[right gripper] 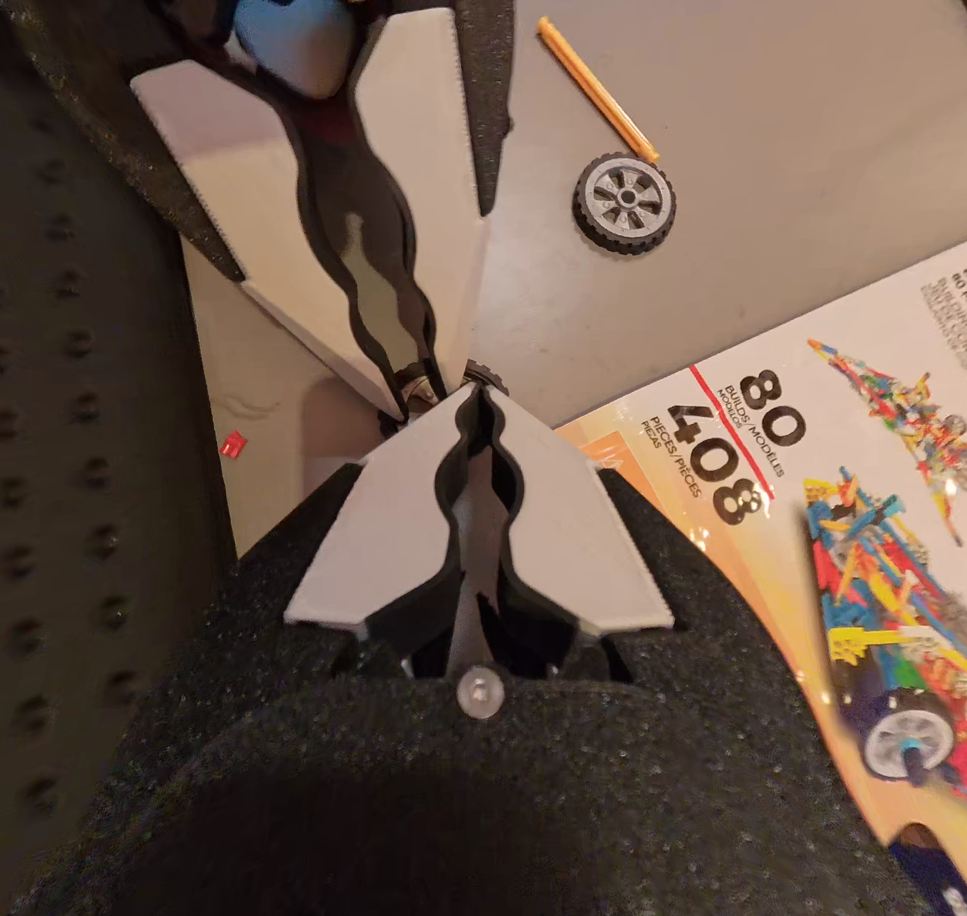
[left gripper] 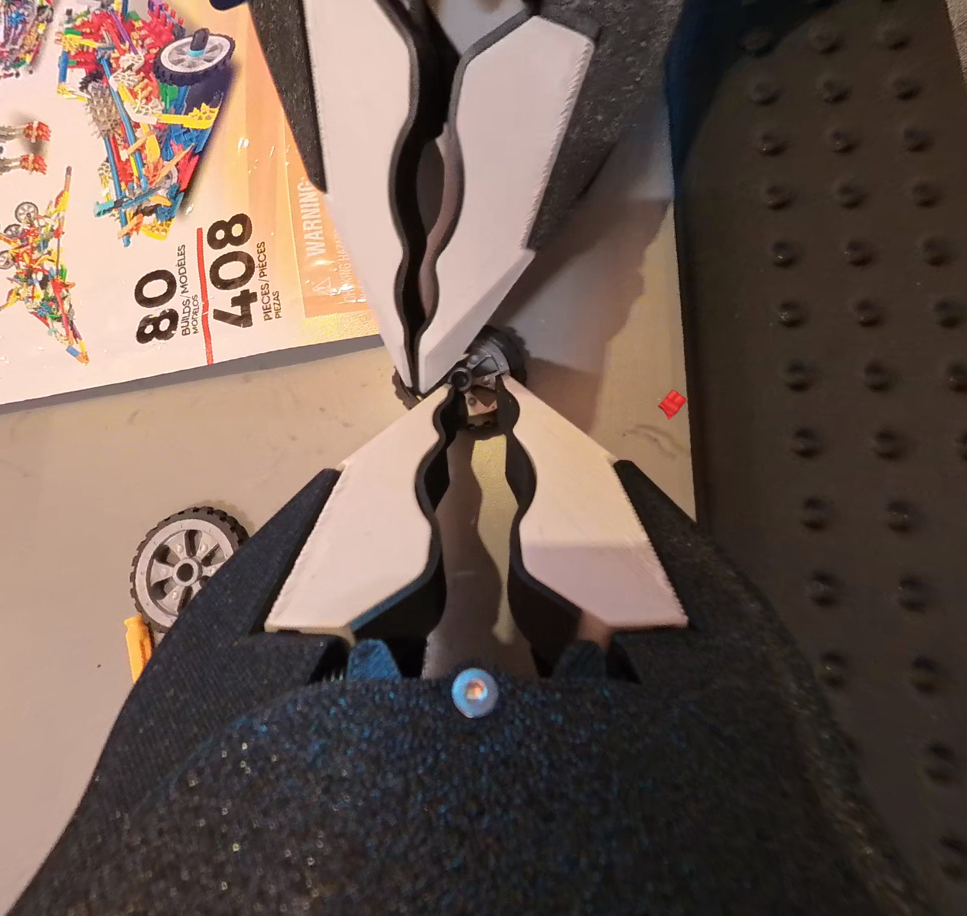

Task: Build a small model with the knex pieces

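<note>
**A:** What did the left gripper [left gripper: 476, 393] have?

**B:** Its white fingers were closed on a small grey plastic wheel [left gripper: 489, 365] with a black rubber tyre, pinched right at the tips and held above the beige table [left gripper: 157, 472]. The right gripper [right gripper: 479, 393] met it tip to tip. Its jaws were drawn together, but I couldn't tell whether they pinched anything.

**A:** How would that wheel handle?

**B:** Light and stiff at the hub, I'd judge, with a tyre that gives a little and grips well. The tread would be the surer hold, since the smooth hub could twist or slip between narrow tips.

**A:** Anything lying about?

**B:** A second grey spoked wheel [right gripper: 623, 203] lay flat on the table, well apart, with a thin orange plastic rod [right gripper: 596, 90] just beside it. A glossy printed sheet of colourful models [right gripper: 785, 472] sat near the grippers. A tiny red piece [left gripper: 672, 403] lay by the edge of a black studded mat [left gripper: 837, 420].

**A:** What couldn't you make out?

**B:** The fingers covered most of the held wheel, so its far side and any axle were hidden. In the left wrist view the second wheel was half behind the gripper's body, and a yellow part [left gripper: 137, 645] below it was cut off.
</note>
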Demonstrator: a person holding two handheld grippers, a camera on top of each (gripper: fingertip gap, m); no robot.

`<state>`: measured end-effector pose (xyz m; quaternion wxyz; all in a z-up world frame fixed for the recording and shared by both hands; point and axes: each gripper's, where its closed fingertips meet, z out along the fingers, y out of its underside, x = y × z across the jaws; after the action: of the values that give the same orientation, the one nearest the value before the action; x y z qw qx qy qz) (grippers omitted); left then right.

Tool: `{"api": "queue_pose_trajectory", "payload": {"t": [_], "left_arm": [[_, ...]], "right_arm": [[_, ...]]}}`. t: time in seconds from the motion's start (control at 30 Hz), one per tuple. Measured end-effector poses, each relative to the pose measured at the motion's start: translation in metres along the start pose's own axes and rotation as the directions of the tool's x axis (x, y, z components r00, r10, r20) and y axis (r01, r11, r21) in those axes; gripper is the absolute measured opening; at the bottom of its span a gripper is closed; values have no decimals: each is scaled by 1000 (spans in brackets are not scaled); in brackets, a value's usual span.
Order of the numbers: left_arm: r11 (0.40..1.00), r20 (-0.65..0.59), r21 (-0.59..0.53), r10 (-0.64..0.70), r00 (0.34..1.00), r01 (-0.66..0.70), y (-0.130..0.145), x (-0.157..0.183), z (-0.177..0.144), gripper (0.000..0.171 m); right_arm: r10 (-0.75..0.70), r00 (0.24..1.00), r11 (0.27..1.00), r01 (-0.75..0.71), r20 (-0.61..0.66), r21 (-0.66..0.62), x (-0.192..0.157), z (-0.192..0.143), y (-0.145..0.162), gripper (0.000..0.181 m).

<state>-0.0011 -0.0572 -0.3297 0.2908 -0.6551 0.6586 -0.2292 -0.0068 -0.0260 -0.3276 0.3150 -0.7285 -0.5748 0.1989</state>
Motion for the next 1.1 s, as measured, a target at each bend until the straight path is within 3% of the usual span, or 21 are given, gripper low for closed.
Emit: {"api": "queue_pose_trajectory", "payload": {"t": [0.2,0.57,0.73,1.1], "left_arm": [[1000,23,-9,24,999,-24,0,0,0,13],[1000,38,-11,20,999,-19,0,-1,1,13],[996,40,-10,-83,996,84,5,-1,-5,15],[987,74,26,-161,984,159,10,-3,-9,17]], "right_arm": [[106,994,994,-105,32,-10,2,3,0,0],[135,986,978,-117,95,-171,3,9,0,0],[153,982,987,-145,112,-76,3,9,0,0],[144,986,989,-142,87,-29,2,9,0,0]]}}
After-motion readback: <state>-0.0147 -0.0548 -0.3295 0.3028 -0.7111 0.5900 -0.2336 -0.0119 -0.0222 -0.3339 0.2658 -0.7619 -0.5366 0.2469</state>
